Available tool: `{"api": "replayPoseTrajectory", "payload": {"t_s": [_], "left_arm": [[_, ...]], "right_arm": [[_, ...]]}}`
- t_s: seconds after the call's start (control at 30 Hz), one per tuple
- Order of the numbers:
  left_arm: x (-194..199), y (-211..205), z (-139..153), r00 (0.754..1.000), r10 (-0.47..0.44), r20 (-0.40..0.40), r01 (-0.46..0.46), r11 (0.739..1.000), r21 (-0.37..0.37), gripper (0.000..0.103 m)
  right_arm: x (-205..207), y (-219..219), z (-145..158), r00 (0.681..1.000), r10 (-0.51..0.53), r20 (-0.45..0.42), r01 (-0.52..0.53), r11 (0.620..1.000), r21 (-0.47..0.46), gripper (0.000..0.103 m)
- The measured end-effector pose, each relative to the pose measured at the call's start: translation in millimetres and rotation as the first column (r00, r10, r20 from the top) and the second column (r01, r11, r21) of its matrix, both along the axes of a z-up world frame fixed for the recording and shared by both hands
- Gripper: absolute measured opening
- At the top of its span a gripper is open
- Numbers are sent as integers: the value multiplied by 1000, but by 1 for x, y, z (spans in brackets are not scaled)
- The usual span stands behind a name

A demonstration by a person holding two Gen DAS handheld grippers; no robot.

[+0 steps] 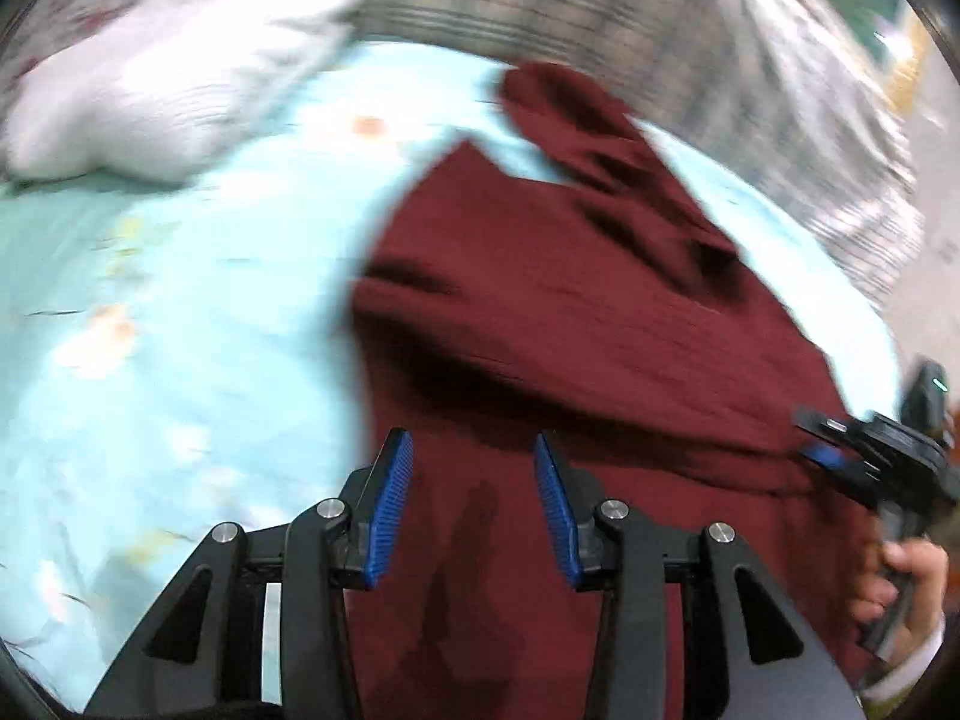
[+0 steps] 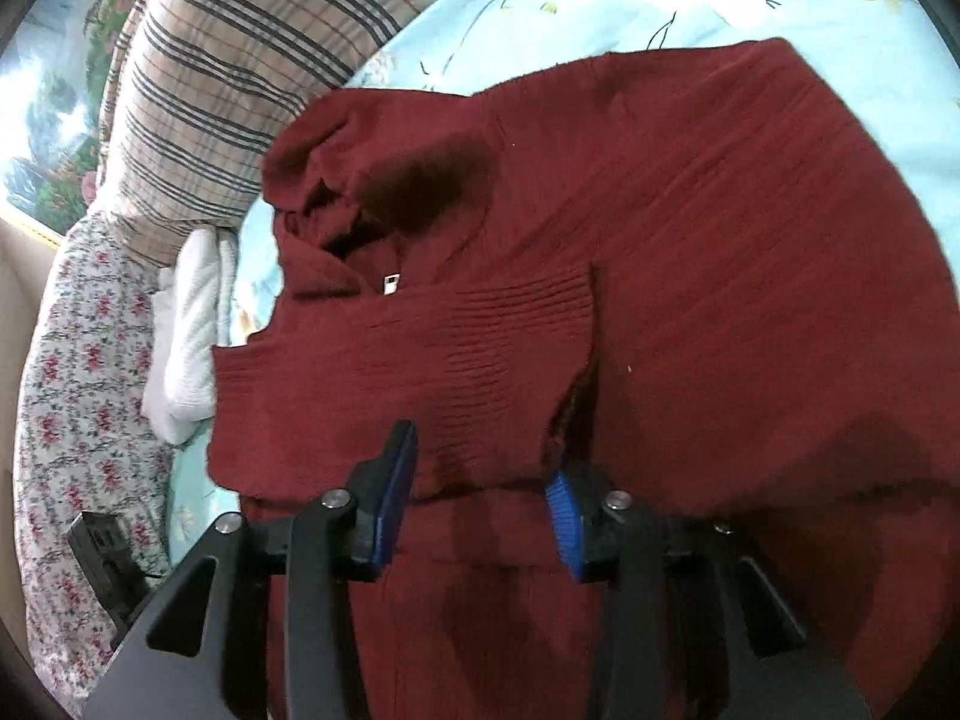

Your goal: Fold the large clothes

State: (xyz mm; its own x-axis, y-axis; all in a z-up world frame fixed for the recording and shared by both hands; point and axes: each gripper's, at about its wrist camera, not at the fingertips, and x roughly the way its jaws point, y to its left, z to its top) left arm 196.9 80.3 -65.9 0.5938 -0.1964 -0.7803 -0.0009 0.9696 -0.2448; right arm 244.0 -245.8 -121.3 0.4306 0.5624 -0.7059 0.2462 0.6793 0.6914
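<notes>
**On the floral bedsheet: maroon sweater, part-folded**

Over the floral bedsheet lies the maroon sweater, one sleeve folded across its body. Left gripper and right gripper poised above the cloth, jaws parted, grasping nothing. Best pinched at the hem's two corners together, then carried evenly toward the collar. White towel and plaid pillow beyond.

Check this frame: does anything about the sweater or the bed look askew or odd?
The maroon sweater is only part folded: one sleeve lies across the body, while the collar end is bunched and rumpled. Nothing looks torn or spilled on the floral bedsheet.
</notes>
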Motion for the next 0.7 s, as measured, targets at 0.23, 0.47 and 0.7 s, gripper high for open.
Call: {"api": "replayPoseTrajectory", "payload": {"t_s": [0.23, 0.47, 0.7], "left_arm": [[30, 23, -17, 1000, 19, -14, -19, 1000, 3, 43], [54, 5, -19, 1000, 7, -8, -7, 999, 52, 40], [46, -17, -19, 999, -50, 22, 48, 996, 77, 10]], "right_arm": [[17, 7, 0, 1000, 8, 19, -8, 1000, -29, 5], [-2, -34, 78, 963, -70, 261, 79, 997, -21, 5], [-22, -72, 29, 985, -140, 98, 146, 988, -53, 5]]}}
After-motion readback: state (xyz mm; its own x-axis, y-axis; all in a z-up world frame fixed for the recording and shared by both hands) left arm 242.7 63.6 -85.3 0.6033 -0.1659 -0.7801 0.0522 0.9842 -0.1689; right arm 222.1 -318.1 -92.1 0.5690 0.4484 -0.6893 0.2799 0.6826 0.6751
